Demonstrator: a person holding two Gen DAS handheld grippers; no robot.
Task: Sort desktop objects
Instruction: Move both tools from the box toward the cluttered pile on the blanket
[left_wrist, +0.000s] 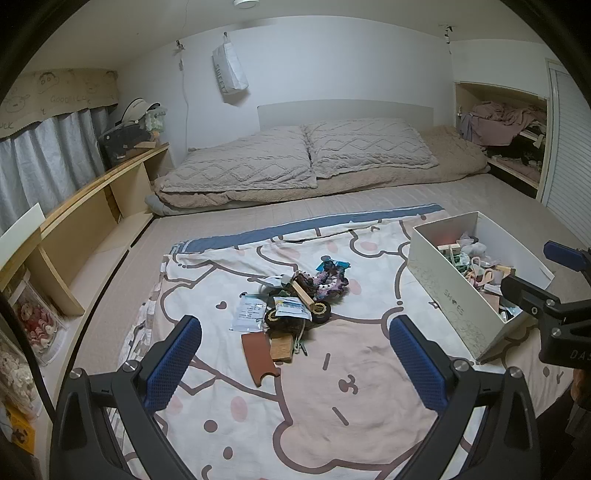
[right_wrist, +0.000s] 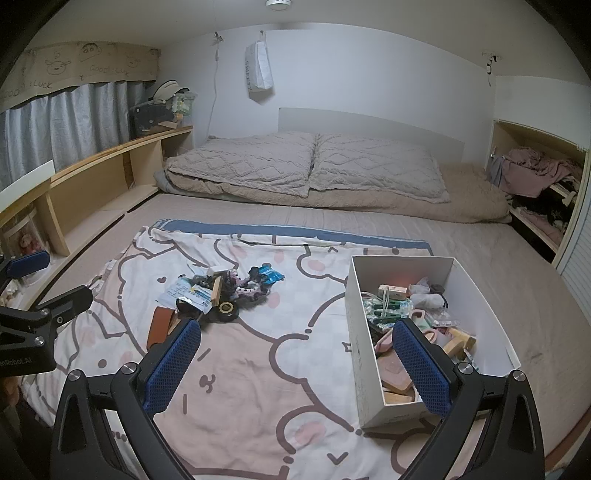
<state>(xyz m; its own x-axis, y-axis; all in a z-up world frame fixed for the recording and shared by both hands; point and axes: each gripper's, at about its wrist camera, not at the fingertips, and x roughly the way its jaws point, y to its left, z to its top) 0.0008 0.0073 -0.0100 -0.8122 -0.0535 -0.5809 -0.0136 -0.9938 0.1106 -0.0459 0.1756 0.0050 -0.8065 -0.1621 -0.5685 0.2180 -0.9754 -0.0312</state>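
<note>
With both the left gripper (left_wrist: 295, 358) and right gripper (right_wrist: 295, 365) held wide and empty, the pile (left_wrist: 295, 306) on the blanket (left_wrist: 332, 406) beside the box (right_wrist: 356, 332) is judged light — the stiff wooden block (left_wrist: 303, 292) best pinched across its narrow sides — the crochet piece (left_wrist: 330, 282) soft.

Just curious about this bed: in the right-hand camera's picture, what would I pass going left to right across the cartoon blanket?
Brown leather piece → pile of small items → white box holding sorted things.
</note>
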